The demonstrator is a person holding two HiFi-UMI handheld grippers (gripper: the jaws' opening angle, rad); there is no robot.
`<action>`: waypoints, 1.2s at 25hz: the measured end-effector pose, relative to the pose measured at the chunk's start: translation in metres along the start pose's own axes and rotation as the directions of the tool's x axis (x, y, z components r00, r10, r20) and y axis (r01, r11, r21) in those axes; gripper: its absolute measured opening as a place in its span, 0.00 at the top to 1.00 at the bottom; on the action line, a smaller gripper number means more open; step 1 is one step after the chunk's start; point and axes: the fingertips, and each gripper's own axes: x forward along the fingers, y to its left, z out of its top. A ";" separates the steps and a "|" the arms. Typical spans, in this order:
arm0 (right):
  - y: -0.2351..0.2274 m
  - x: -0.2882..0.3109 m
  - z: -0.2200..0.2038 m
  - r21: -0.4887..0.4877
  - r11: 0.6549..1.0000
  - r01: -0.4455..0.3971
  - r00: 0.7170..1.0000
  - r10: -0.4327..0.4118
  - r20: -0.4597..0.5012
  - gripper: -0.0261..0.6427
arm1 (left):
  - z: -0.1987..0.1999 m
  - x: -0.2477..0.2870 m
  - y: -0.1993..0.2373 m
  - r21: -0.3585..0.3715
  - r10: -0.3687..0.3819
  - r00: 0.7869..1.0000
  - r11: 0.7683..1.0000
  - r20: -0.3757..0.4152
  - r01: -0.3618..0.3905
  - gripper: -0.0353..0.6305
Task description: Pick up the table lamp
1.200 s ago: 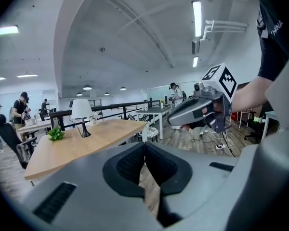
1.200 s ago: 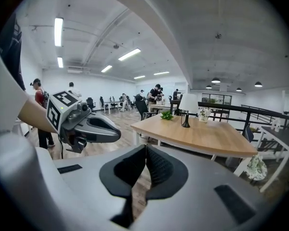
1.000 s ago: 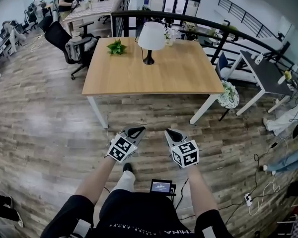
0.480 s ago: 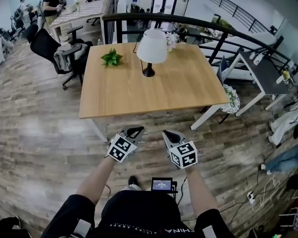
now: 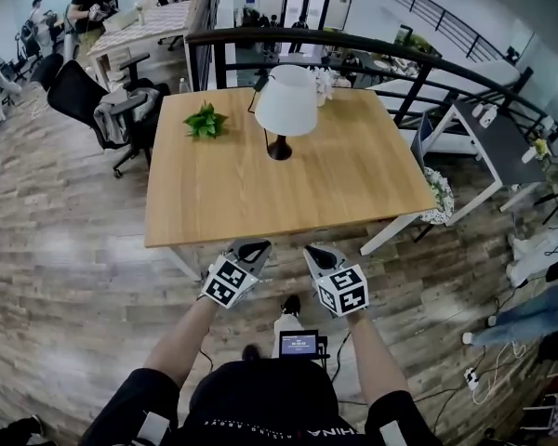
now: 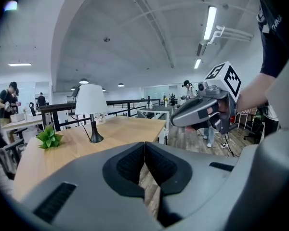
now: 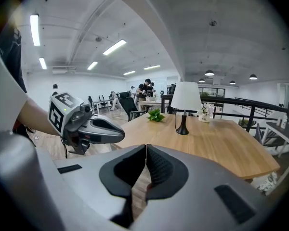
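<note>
Table lamp (image 5: 285,108) — white shade, black base — upright on table (image 5: 353,184)

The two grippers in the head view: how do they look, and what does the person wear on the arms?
The left gripper and the right gripper are grey, rounded shells that narrow toward the jaws, with black ribbed pads inside. Each carries a white cube with black square markers. The person wears a black top with short sleeves.

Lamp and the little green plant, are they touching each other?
Apart. The head view shows the table lamp standing to the right of the plant, with a strip of bare table between them.
</note>
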 end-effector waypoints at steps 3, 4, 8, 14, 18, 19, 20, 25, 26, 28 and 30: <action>-0.028 0.023 0.011 0.003 1.000 -0.012 1.000 0.012 0.017 0.92 | 0.007 0.026 0.021 0.002 0.010 1.000 1.000 -0.003 -0.010 0.92; -0.040 0.033 0.016 0.002 1.000 -0.014 1.000 0.014 0.019 0.92 | 0.010 0.037 0.030 0.002 0.014 1.000 1.000 -0.004 -0.014 0.92; -0.094 0.067 0.041 -0.001 1.000 -0.022 0.999 0.022 0.023 0.92 | 0.031 0.080 0.069 -0.008 0.043 0.999 0.999 -0.007 -0.043 0.92; -0.171 0.118 0.076 -0.032 0.997 -0.067 0.997 0.068 0.021 0.92 | 0.058 0.147 0.132 -0.040 0.109 0.994 0.993 -0.009 -0.109 0.92; -0.209 0.145 0.092 -0.034 0.995 -0.099 0.995 0.100 0.031 0.92 | 0.072 0.177 0.158 -0.069 0.153 0.988 0.986 -0.003 -0.153 0.92; -0.215 0.151 0.095 -0.035 0.994 -0.107 0.994 0.108 0.033 0.92 | 0.073 0.182 0.163 -0.075 0.162 0.987 0.984 -0.004 -0.162 0.92; -0.219 0.156 0.099 -0.035 0.993 -0.113 0.993 0.114 0.034 0.92 | 0.074 0.186 0.167 -0.079 0.169 0.986 0.982 -0.007 -0.169 0.92; -0.234 0.180 0.112 -0.006 0.993 -0.121 0.992 0.121 0.043 0.92 | 0.078 0.201 0.192 -0.092 0.171 0.985 0.981 -0.010 -0.172 0.92; -0.235 0.184 0.114 -0.005 0.993 -0.120 0.992 0.120 0.045 0.92 | 0.079 0.203 0.197 -0.093 0.171 0.985 0.981 -0.009 -0.171 0.92; -0.238 0.191 0.118 -0.004 0.994 -0.110 0.993 0.110 0.046 0.92 | 0.081 0.207 0.208 -0.092 0.166 0.986 0.982 -0.006 -0.166 0.92; -0.238 0.196 0.123 -0.005 0.995 -0.096 0.994 0.096 0.047 0.92 | 0.081 0.208 0.215 -0.089 0.154 0.988 0.984 -0.005 -0.154 0.92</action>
